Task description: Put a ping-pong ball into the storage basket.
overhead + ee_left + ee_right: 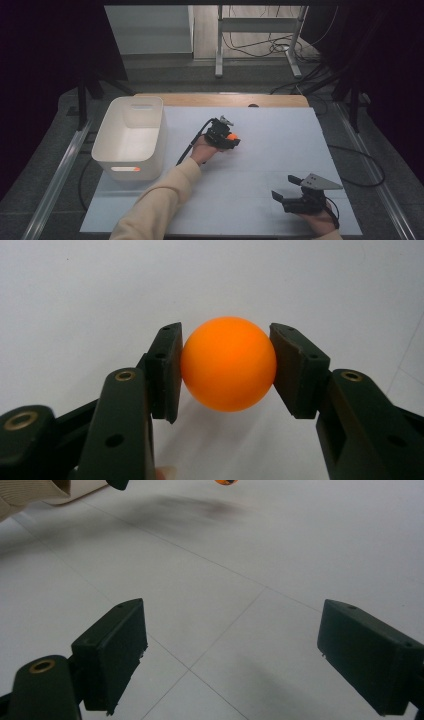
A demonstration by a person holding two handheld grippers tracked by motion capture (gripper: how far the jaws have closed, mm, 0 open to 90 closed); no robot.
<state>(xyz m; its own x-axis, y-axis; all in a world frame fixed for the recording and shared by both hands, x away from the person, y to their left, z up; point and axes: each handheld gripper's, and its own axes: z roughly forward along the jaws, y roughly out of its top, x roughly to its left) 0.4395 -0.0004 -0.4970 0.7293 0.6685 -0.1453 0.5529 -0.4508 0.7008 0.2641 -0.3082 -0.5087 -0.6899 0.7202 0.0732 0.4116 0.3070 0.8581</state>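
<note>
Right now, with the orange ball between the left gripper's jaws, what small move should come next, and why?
Probably lift it slightly. The left gripper is shut on the orange ball, both pads pressing its sides, so it looks secure. The white bin stands off to the left as a likely destination.

Readable text: none could be made out in any of the three views.
Orange ball [228,363]: its visible face was plain, with no brand or number.
White bin [131,136]: its walls bore no label or print.
Surface [270,150]: the white sheet carried only thin seam lines, no writing.
Left claw [226,367]: the black pads showed screw holes and brass bushings, no markings.
Right claw [240,660]: its pads were likewise unmarked.
</note>
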